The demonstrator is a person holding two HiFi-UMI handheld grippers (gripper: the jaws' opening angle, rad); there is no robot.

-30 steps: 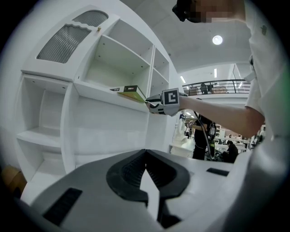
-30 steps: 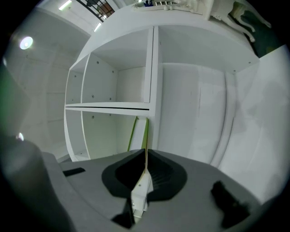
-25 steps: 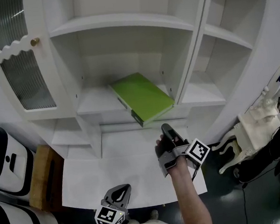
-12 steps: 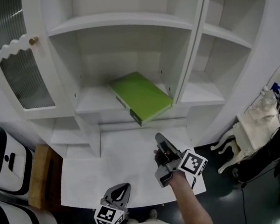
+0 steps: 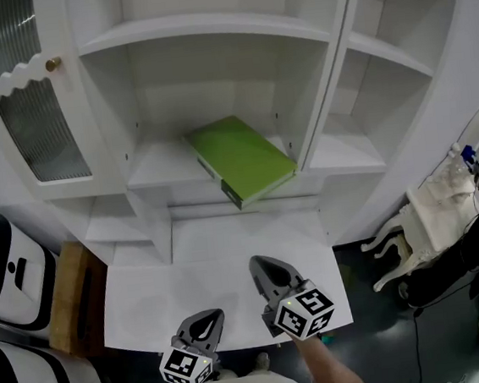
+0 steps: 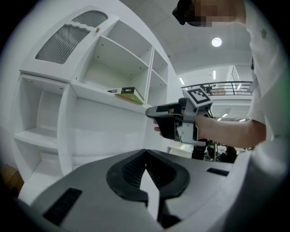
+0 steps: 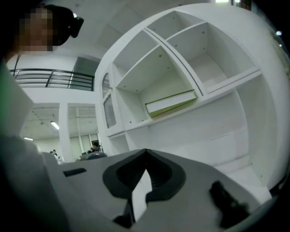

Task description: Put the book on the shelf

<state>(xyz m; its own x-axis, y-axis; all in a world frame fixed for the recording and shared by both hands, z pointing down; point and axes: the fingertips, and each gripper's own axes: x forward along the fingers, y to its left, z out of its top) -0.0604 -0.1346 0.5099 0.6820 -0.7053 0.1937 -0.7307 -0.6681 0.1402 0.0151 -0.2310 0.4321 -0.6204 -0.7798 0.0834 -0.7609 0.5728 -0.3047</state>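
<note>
The right tongs [image 5: 265, 269] are drawing back toward the person. A second ago they were reaching up just below the white cabinet shelf [image 5: 157, 176], and now they are hanging low over the near edge of the plain white table [image 5: 149, 298], just beside the left tongs [image 5: 204, 323]. Both pairs of tongs are sitting fully closed with nothing between their tips, the right ones gripping only air. The flat green hardback book [image 5: 240, 156] is lying on its side on that middle shelf, well apart from either pair of tongs. It is sitting askew, with its near corner poking out over the shelf's front edge. It is not shifting at all while the right tongs are retreating. Judging from this, the placing itself is looking done and the person is settling back to rest, though the overhanging corner is suggesting the book could be nudged further in.
</note>
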